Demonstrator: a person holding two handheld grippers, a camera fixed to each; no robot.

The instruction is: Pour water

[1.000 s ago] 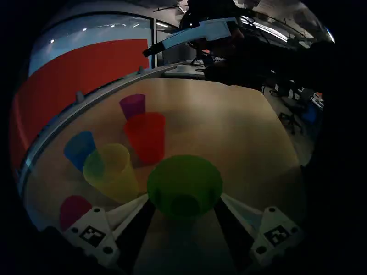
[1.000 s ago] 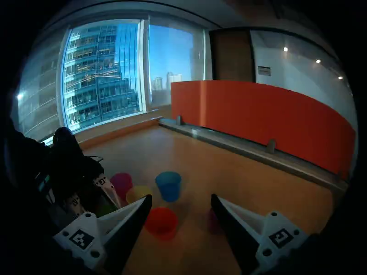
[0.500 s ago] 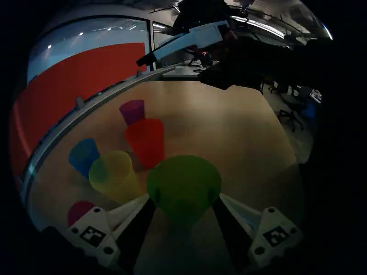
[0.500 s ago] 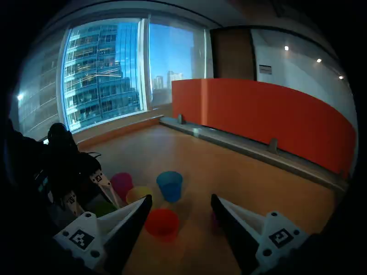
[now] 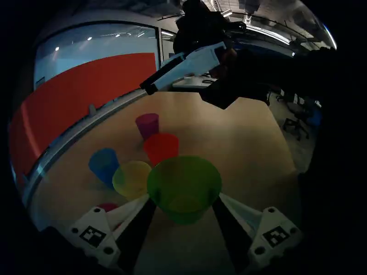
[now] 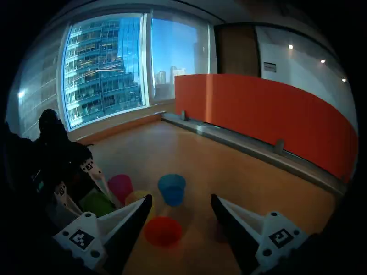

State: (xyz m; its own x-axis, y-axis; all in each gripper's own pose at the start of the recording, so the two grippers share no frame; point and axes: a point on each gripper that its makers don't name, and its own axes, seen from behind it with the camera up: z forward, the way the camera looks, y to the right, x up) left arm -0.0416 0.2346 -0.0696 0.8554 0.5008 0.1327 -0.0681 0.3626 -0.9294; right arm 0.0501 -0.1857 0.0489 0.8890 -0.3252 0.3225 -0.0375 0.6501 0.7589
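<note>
Since a second ago the left gripper (image 5: 183,198) has carried the green cup (image 5: 184,181) higher above the table (image 5: 247,137), so the cups standing below look smaller and lower in the left gripper view, and the right gripper (image 5: 147,86) has swung lower and nearer over them. The left gripper is clamped on the green cup, one finger on each side of its wall, and the cup is held in the air right in front of the camera with its mouth facing it; whether water is inside cannot be told. Beyond it the yellow cup (image 5: 131,178), blue cup (image 5: 103,164), red cup (image 5: 161,145) and purple cup (image 5: 147,123) stand upright on the table in a loose cluster, yellow just beside blue and red just in front of purple. A pink cup (image 5: 108,207) peeks out behind the left finger. A dark hand (image 5: 231,64) holds the right gripper above the far side of the table. In the right gripper view that gripper's fingers are spread apart with nothing between them, hovering above the red and blue cups. The left gripper with the green cup sits at the left edge, close to the pink cup. An orange wall panel (image 6: 275,110) and a window (image 6: 105,78) lie behind
</note>
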